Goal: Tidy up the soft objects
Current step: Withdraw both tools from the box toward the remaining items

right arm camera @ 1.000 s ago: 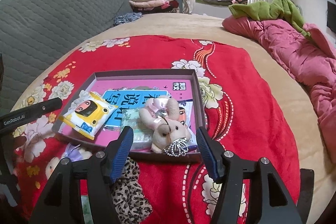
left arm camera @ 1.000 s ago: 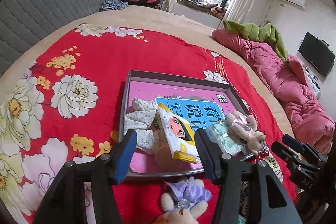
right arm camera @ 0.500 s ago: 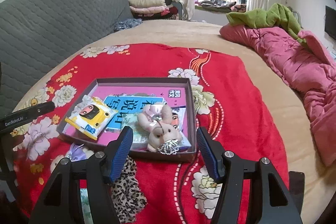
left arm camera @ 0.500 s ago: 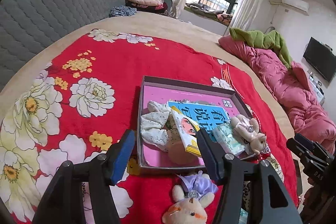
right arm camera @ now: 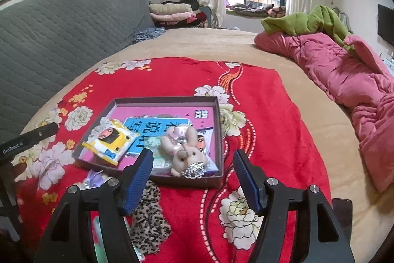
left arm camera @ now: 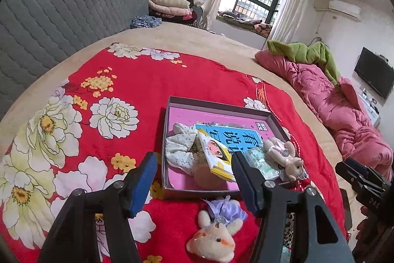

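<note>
A shallow box (left arm camera: 172,190) (right arm camera: 187,181) lies on the red flowered blanket. It holds a floral cloth (left arm camera: 181,149), a yellow tissue pack (left arm camera: 216,157) (right arm camera: 110,141), a blue book (right arm camera: 157,130) and a beige plush bunny (left arm camera: 283,155) (right arm camera: 184,152). A plush bunny in a purple dress (left arm camera: 216,233) lies on the blanket in front of the box. A leopard-print cloth (right arm camera: 147,218) lies beside it. My left gripper (left arm camera: 194,184) is open and empty, above the box's near edge. My right gripper (right arm camera: 194,179) is open and empty, above the box's near right corner.
The bed has a grey quilted headboard (right arm camera: 61,41) at the left. A pink quilt (right arm camera: 357,90) with a green blanket (right arm camera: 307,24) lies along the right side. Folded bedding (left arm camera: 170,4) is stacked at the far end near the window.
Both grippers have pulled back and up from the box, so it looks smaller and farther. The purple-dressed bunny shows more fully. Both grippers stay open.
</note>
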The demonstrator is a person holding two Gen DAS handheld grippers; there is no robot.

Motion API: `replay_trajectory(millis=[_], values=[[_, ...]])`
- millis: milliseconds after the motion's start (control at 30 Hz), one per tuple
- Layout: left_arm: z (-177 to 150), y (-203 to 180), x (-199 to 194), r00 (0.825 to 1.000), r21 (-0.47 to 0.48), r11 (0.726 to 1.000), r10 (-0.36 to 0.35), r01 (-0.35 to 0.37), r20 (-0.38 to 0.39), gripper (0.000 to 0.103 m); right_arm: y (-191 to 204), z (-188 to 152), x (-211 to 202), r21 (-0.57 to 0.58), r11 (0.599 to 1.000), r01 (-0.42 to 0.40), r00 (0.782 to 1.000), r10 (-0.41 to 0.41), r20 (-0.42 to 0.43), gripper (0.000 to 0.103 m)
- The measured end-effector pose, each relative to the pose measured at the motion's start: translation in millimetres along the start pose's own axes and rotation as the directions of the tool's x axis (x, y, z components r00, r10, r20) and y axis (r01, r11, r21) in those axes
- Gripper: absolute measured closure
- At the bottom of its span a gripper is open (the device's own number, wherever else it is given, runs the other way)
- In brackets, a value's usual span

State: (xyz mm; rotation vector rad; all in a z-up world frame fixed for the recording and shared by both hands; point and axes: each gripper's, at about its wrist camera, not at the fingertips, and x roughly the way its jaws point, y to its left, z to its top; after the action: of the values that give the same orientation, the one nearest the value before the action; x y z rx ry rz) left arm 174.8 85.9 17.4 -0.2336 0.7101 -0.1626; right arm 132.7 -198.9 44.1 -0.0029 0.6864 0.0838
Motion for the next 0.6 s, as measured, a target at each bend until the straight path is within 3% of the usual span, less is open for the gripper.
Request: replay_trajectory(millis=[333,600], values=[[-12,-14,-12,1.0,0.024,1.0,-0.006,0.006,-0.014,0.041,9,-6,-5,-0.023,1.0,-0.017,1.0,0.016,-0.012,0.033],[-31,-28,-20,0.997,0.021,1.0,-0.014,0.015,-0.072,0.041,17,-14,-6,-0.044,0.998,-0.034,0.999,0.032,-0.026,0.033]])
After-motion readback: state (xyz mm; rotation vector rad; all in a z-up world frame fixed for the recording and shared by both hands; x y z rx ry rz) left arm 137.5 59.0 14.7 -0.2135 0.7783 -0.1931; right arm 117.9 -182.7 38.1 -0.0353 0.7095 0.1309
